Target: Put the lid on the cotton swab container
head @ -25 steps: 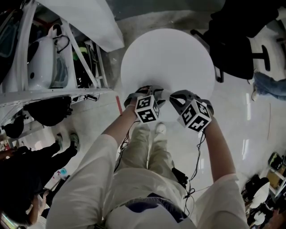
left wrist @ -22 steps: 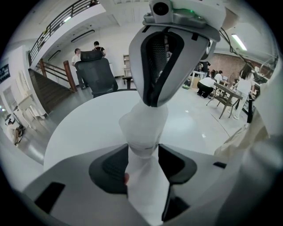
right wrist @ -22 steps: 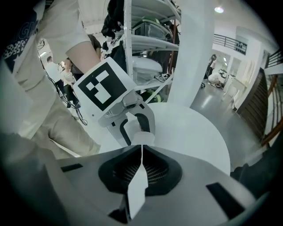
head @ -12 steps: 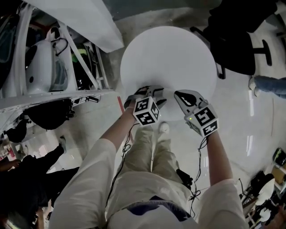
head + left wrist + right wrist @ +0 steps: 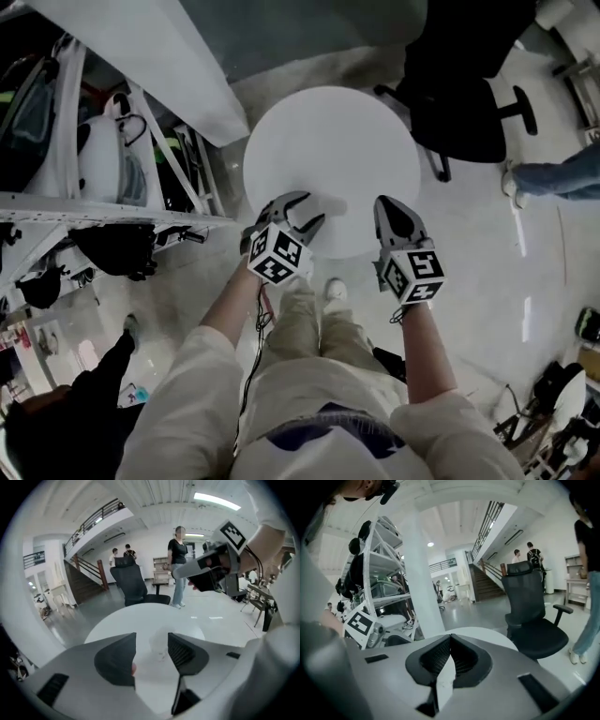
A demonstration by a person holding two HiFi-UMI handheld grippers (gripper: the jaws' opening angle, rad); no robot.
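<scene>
A small clear cotton swab container (image 5: 161, 644) stands on the round white table (image 5: 328, 131), between the fingers of my left gripper (image 5: 152, 651). That gripper is open: bare table shows between its left pad and the container, which sits close to the right pad. I cannot tell whether a lid is on it. In the head view my left gripper (image 5: 302, 214) rests over the table's near edge. My right gripper (image 5: 386, 204) hovers to its right, shut with nothing in it; its pads (image 5: 450, 644) meet tip to tip.
A black office chair (image 5: 459, 103) stands behind the table at the right. White shelving (image 5: 122, 178) with gear fills the left side. People stand in the background (image 5: 179, 564). My own legs and shoes (image 5: 333, 291) are below the table's edge.
My right gripper has drawn away from the left one, to the right, and its jaws have closed. The left gripper has kept its place at the container.
</scene>
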